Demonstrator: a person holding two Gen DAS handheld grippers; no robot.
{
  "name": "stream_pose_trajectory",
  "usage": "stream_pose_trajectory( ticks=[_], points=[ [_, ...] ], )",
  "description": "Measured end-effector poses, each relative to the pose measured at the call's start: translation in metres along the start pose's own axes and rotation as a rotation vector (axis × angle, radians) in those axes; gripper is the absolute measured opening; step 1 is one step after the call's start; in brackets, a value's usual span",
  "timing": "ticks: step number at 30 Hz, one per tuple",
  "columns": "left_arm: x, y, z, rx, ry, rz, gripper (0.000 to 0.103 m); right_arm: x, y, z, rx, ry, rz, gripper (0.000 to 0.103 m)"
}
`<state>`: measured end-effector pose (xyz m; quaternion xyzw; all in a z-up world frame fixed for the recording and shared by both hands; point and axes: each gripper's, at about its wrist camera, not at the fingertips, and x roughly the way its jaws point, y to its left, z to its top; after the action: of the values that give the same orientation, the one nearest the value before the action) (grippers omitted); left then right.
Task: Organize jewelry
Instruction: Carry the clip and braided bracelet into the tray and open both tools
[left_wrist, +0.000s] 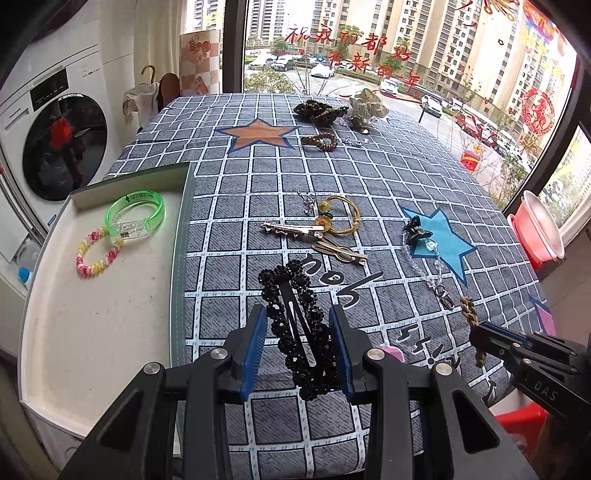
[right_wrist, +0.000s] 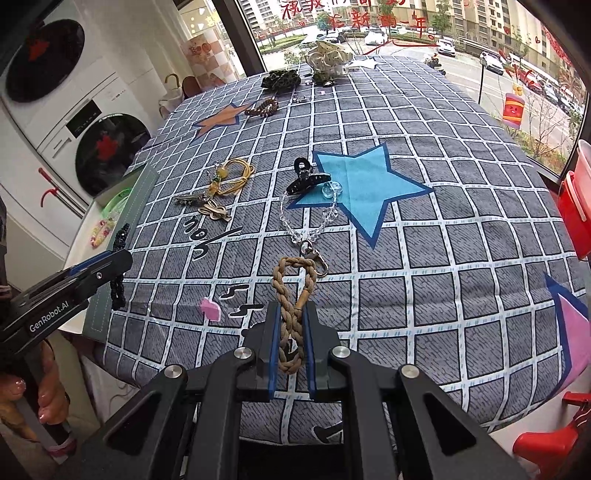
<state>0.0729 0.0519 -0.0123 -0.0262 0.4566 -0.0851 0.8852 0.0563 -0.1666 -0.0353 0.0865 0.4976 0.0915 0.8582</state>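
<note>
Two bracelets (left_wrist: 99, 252) (left_wrist: 137, 214) in tray (left_wrist: 110, 332); two scrunchies (left_wrist: 320, 109) (left_wrist: 368, 104); two grippers (left_wrist: 299, 347) (right_wrist: 291, 339)

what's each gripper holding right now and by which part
Left gripper clamps the black beaded hair clip at its near end. Right gripper pinches the braided tan cord at its near loop.

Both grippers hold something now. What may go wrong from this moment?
1. The black beaded hair clip is long and sits tilted between the left gripper pads; it may twist or slip before reaching the tray.
2. The braided cord in the right gripper lies close to the crystal chain's clasp; whether they are joined is unclear, so lifting might drag the crystal chain and the black claw clip.
</note>
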Motion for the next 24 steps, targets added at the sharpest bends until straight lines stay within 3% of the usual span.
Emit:
stream_pose_trajectory(
  ticks=[14,24],
  points=[
    [-0.039,0.042,0.0,-0.042,-0.089,0.019,0.042,-0.008,0.063,0.018,-0.12,-0.018,0.037,0.013],
    [-0.056,0.102,-0.007,-0.117,-0.121,0.085,0.042,-0.005,0.133,0.039,-0.236,-0.018,0.099,0.013]
  ],
)
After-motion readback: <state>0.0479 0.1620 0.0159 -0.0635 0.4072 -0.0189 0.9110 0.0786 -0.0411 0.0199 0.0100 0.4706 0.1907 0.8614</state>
